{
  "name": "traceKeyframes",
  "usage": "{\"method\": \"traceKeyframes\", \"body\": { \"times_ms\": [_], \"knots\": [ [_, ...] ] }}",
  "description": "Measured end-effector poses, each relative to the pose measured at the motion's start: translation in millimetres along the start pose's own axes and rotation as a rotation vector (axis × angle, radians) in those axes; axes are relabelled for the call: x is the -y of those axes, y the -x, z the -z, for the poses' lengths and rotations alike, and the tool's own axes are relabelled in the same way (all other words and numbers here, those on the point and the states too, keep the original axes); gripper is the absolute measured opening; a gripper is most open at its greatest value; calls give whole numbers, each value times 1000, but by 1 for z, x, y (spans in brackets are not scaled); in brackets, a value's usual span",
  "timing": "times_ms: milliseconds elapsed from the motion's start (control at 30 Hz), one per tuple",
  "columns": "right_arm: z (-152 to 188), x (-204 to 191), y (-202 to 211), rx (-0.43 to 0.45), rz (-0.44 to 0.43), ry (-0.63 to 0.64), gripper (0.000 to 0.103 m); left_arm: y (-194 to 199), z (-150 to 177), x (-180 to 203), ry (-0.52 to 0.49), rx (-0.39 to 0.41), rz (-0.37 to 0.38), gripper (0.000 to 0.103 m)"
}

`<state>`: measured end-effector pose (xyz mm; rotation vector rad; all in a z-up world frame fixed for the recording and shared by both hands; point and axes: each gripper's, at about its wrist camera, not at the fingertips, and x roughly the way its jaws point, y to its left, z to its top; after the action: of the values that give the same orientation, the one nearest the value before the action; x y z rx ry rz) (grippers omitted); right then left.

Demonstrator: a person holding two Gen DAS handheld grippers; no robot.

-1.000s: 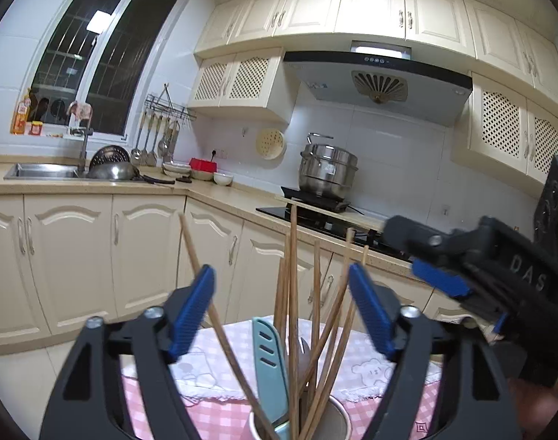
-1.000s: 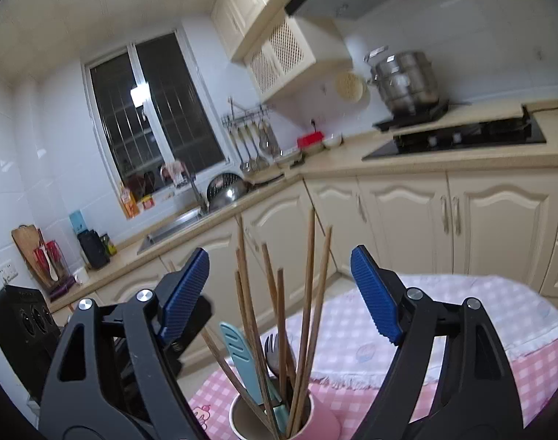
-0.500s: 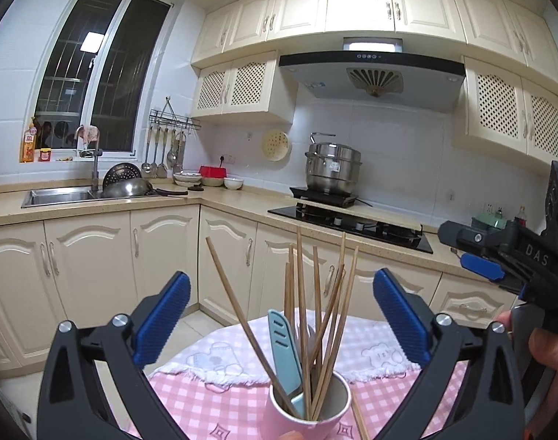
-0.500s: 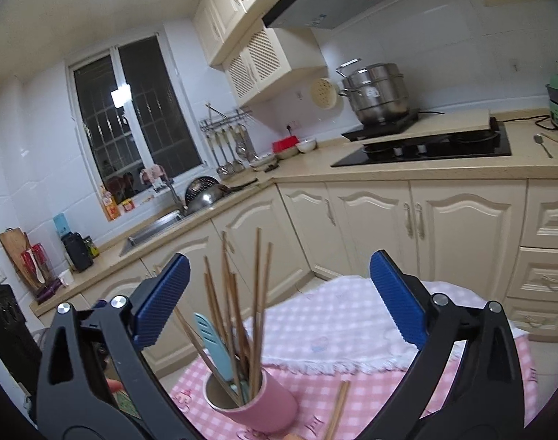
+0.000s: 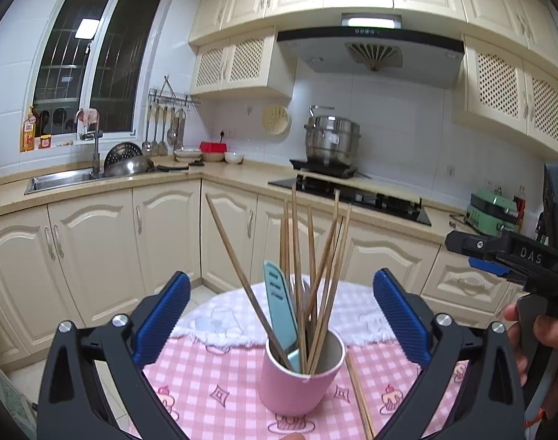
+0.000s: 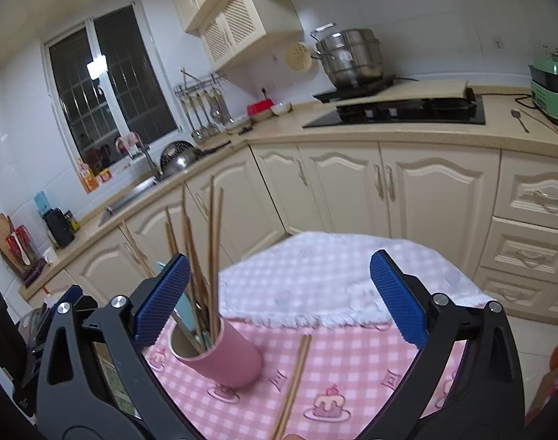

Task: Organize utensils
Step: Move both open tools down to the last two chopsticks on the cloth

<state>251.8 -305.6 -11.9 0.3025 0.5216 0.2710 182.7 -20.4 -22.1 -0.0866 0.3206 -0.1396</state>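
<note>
Pink cylindrical cup (image 5: 300,377) of wooden chopsticks (image 5: 297,256) stands on the pink checked tabletop (image 6: 352,366); left gripper (image 5: 280,315) and right gripper (image 6: 279,297) fingers spread, empty, having just opened.

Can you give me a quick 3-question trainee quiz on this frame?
1. True or false: the pink cup lies on its side.
2. What lies on the checked cloth beside the cup? A) a spoon B) chopsticks C) a knife
3. What state is the left claw in, and does it hold anything?

Key: 1. False, it stands upright. 2. B. 3. Open, holding nothing.
</note>
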Motion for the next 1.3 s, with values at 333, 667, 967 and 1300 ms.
{"method": "traceKeyframes", "body": {
  "times_ms": [333,667,967,1300],
  "knots": [
    [47,25,-24,-224,70,-9,97,-15,32,9,-24,-159,9,98],
    [97,29,-49,-403,113,48,97,-44,80,26,-57,-376,41,98],
    [128,27,-69,-512,144,98,97,-60,113,28,-72,-511,32,98],
    [156,13,-88,-593,194,213,97,-69,132,21,-67,-591,6,98]
  ]
}}
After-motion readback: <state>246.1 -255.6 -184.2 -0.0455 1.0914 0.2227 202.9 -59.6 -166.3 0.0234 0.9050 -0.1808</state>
